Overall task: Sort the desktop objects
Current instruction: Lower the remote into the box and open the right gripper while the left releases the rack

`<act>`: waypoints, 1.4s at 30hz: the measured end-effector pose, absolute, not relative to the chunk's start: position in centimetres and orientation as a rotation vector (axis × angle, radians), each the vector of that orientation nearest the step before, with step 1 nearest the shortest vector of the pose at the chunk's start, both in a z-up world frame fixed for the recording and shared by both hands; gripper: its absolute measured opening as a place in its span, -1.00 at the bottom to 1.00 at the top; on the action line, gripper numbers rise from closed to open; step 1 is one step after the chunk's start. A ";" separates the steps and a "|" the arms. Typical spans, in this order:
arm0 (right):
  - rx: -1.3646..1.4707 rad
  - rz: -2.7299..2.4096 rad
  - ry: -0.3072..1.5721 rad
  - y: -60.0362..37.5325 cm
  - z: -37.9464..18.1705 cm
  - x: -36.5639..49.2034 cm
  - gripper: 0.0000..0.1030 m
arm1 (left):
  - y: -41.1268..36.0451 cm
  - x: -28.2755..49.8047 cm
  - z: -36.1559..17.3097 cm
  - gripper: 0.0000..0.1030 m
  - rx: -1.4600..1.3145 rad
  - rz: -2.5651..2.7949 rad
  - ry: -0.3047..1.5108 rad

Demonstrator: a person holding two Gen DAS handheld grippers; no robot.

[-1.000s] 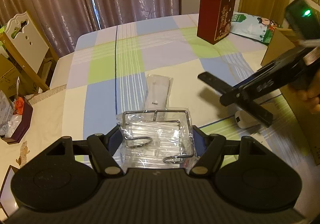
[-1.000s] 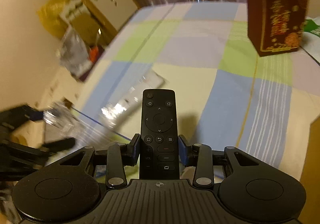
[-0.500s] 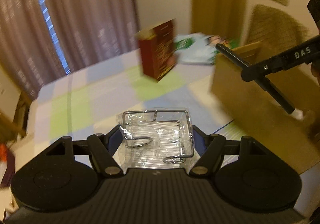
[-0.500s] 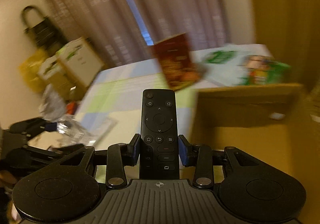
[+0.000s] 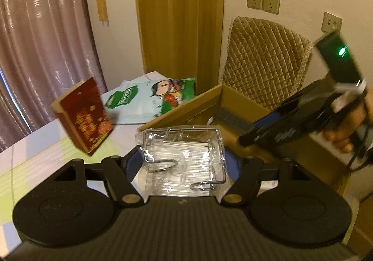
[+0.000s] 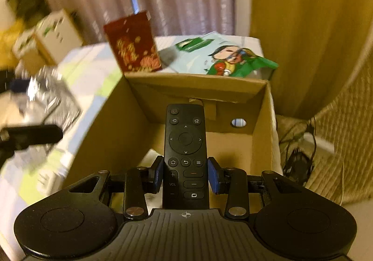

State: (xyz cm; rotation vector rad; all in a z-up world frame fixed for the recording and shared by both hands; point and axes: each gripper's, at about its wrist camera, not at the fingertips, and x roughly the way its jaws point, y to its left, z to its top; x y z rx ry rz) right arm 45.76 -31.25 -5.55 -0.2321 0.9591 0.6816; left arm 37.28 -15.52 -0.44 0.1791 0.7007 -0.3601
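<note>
Pink curtains (image 5: 42,46) back a checked tablecloth (image 5: 35,158). Over it, the left gripper (image 5: 184,165) clamps a plastic-wrapped wire rack (image 5: 184,160) just short of the cardboard box (image 6: 263,135). Above the box's open inside, the right gripper (image 6: 185,174) pinches a black remote (image 6: 185,151). Beyond stand a red carton (image 6: 132,44) and a cartoon-printed bag (image 6: 223,55).

Right wrist view: cardboard box (image 6: 261,144) sits at 12 o'clock below the remote (image 6: 185,151), w/ the printed bag (image 6: 223,55) behind its far wall at 12–1 and the upright gift box (image 6: 134,45) at 11. Tablecloth (image 6: 77,67) spreads at 9–10; cables (image 6: 296,151) lie at 3, outside the box. Left wrist view: wire rack in wrap (image 5: 184,158) at 12, chair (image 5: 263,60) behind the box at 1.
</note>
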 end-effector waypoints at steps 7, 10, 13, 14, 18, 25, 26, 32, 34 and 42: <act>-0.385 0.752 0.956 -31.0 -8.9 47.6 -0.26 | -17.4 39.7 -1.5 0.33 0.156 -0.272 0.742; -0.428 0.775 0.954 -30.9 -9.5 48.0 -0.26 | -17.6 40.4 -1.9 0.33 0.152 -0.244 0.758; -0.464 0.807 0.949 -30.8 -9.8 48.2 -0.26 | -17.6 40.8 -2.1 0.33 0.146 -0.228 0.764; -0.474 0.812 0.948 -30.8 -9.9 48.3 -0.26 | -17.7 41.0 -2.1 0.33 0.145 -0.224 0.765; -0.519 0.838 0.947 -30.5 -10.5 48.5 -0.26 | -18.0 41.7 -2.4 0.33 0.142 -0.211 0.774; -0.533 0.871 0.954 -31.0 -10.2 48.4 -0.26 | -18.5 42.5 -2.7 0.33 0.147 -0.203 0.782; -0.528 0.874 0.958 -31.1 -10.1 48.4 -0.26 | -18.6 42.5 -2.7 0.33 0.148 -0.203 0.783; -0.492 0.891 0.968 -31.6 -9.4 48.0 -0.26 | -19.1 42.8 -2.8 0.33 0.151 -0.208 0.785; -0.476 0.895 0.969 -31.9 -9.1 47.8 -0.26 | -19.4 42.9 -2.7 0.33 0.152 -0.213 0.783; -0.429 0.904 0.975 -32.8 -8.3 47.0 -0.26 | -20.4 43.4 -3.1 0.34 0.152 -0.239 0.783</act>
